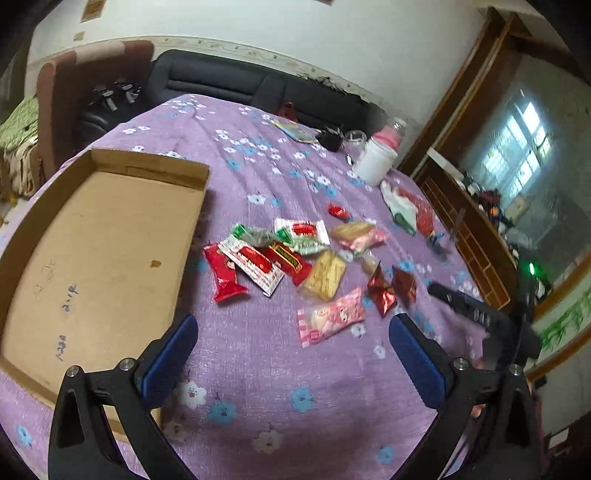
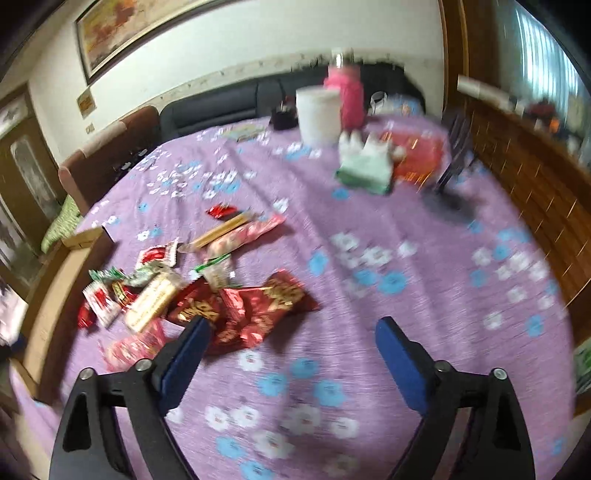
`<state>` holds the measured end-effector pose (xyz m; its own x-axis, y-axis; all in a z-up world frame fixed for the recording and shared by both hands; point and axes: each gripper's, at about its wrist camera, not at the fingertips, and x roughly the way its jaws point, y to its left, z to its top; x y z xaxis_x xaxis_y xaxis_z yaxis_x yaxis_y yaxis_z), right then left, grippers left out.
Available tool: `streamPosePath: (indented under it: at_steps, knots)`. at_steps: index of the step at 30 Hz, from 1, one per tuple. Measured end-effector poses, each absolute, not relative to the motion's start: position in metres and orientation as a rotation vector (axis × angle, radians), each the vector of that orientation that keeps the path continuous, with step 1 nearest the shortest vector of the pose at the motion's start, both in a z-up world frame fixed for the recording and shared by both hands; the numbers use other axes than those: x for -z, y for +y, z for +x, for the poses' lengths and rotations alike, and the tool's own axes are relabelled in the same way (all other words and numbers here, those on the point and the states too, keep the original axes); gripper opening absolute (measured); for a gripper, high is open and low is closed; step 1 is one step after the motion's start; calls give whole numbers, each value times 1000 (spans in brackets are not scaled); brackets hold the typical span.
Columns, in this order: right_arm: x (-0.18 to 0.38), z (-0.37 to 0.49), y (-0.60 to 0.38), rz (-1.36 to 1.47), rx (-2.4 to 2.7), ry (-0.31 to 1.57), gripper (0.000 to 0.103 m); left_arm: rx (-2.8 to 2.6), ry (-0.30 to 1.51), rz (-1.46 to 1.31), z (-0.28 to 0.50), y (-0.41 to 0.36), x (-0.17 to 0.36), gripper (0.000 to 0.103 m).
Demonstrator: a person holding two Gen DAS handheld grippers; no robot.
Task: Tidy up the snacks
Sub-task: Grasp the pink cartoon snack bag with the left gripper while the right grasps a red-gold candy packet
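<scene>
A purple floral cloth covers the tabletop [image 1: 258, 354]. At its far side a white tub [image 1: 375, 162] stands just beside a pink bottle [image 1: 388, 134], with a small black object [image 1: 330, 139] near them. A dark sofa [image 1: 221, 79] runs along the wall behind, a brown armchair [image 1: 55, 96] beside it. A framed painting [image 2: 122, 29] hangs above; wooden shelving [image 1: 476, 240] lines the side.
</scene>
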<state>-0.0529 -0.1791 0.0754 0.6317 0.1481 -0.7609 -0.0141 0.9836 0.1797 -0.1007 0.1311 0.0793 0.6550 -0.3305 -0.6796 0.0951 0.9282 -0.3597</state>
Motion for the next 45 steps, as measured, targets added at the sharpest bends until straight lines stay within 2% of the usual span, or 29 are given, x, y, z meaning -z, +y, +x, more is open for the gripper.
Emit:
streamPosePath:
  at_steps: [4,5,6,7,8,9,10,11,14,26,27,28,29,32,38,45]
  knots:
    - [-58,-28,-177,282,-102,955,88,274,820,-171,-99,107,-73,103]
    - [-55,-23,-175,293,-102,968,83,289,830,-124,-98,96,-70,103]
    - [-50,-18,-174,303,-101,986,73,300,835,-98,-98,90,-69,99]
    - [-44,-13,-172,314,-103,1010,67,320,844,-60,-98,82,-65,91]
    - [-40,-9,-171,330,-110,1032,52,338,859,-32,-96,75,-63,87]
    - [-40,-9,-170,318,-96,1026,38,361,884,-9,-93,68,-58,78]
    - [-40,-9,-171,306,-95,1025,29,387,909,3,-89,63,-54,70]
    - [-40,-9,-172,313,-102,1033,27,412,938,13,-84,58,-48,67]
    - [-37,-12,-184,331,-108,1045,23,410,948,65,-72,46,-39,65]
    - [-36,-31,-211,344,-145,1019,23,404,1010,228,-29,-2,-9,63]
    - [-36,-30,-211,342,-146,1017,23,393,1002,237,-31,-4,-9,53]
    - [-37,-32,-211,340,-145,1012,23,390,998,231,-32,-3,-10,27]
    - [-38,-34,-211,337,-147,1005,23,385,1003,224,-33,-2,-12,22]
    - [-46,-40,-207,318,-158,979,23,379,1008,172,-33,5,-16,22]
    - [-66,-56,-190,252,-198,925,17,397,963,58,-56,30,-39,22]
    - [-72,-69,-186,205,-192,877,17,408,882,-58,-100,76,-78,22]
